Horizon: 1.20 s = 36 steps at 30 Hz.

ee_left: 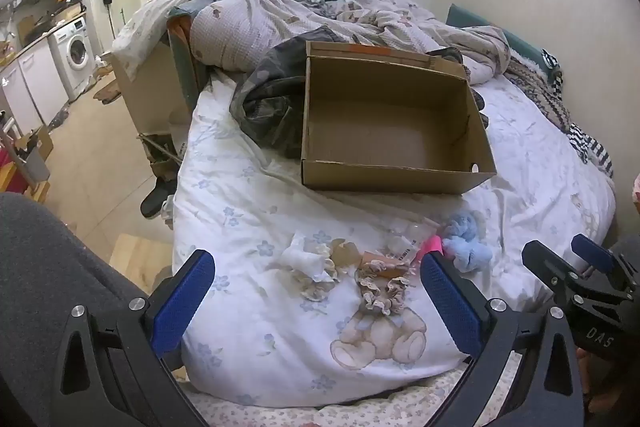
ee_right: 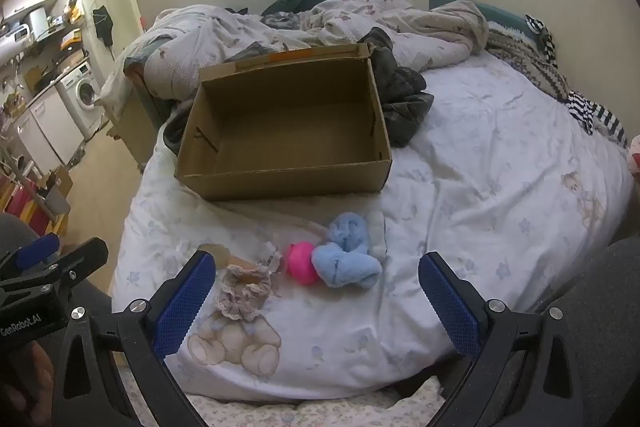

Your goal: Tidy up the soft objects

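Right wrist view shows my right tool [ee_right: 318,281] with its blue pads spread wide, empty, hovering over the near edge of the bed [ee_right: 500,155]. Just ahead lies the fluffy light-blue plush bundle [ee_right: 347,255], touching a bright pink ball-shaped item [ee_right: 301,263]; a beige lace-trimmed scrunchie [ee_right: 242,291] sits to their left. All look light and squashy, so I judge a pinch across the plush's thick middle will hold best. My left tool [ee_left: 318,281] also stands apart, over a white crumpled cloth piece [ee_left: 304,259] and a cream frilly scrunchie [ee_left: 316,285]. The open brown cardboard box [ee_right: 288,131] waits beyond, empty, with dark clothing [ee_right: 404,99] bunched against its sides; its near wall is what I must clear.
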Tool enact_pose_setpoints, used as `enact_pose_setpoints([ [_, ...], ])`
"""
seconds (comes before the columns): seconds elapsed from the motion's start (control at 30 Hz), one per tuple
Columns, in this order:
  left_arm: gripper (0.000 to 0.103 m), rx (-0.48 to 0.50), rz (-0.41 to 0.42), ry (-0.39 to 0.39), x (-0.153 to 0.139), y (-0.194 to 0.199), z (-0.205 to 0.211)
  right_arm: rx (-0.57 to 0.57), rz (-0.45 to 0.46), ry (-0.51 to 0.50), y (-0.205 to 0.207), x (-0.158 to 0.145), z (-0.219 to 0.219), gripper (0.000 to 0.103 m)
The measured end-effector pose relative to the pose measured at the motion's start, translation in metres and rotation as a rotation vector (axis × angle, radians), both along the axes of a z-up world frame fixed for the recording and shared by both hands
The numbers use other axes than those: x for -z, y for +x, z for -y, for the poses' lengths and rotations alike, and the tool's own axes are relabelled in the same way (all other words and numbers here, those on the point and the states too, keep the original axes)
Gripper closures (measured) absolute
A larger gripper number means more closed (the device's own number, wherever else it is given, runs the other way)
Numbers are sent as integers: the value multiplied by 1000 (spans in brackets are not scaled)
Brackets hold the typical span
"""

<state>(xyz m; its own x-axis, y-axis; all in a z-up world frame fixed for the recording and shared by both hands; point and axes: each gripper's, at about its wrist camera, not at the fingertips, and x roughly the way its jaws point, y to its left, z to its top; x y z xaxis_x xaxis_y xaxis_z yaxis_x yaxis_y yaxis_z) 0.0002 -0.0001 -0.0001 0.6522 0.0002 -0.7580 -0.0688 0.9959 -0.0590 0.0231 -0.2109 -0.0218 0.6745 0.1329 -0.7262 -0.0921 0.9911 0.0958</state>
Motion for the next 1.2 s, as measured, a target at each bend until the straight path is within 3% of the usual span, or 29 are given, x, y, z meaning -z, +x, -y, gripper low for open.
enact_pose_setpoints([
  [1.2,0,0,2,-2,0,0,0,1,-3,-6,1,1,-2,0],
])
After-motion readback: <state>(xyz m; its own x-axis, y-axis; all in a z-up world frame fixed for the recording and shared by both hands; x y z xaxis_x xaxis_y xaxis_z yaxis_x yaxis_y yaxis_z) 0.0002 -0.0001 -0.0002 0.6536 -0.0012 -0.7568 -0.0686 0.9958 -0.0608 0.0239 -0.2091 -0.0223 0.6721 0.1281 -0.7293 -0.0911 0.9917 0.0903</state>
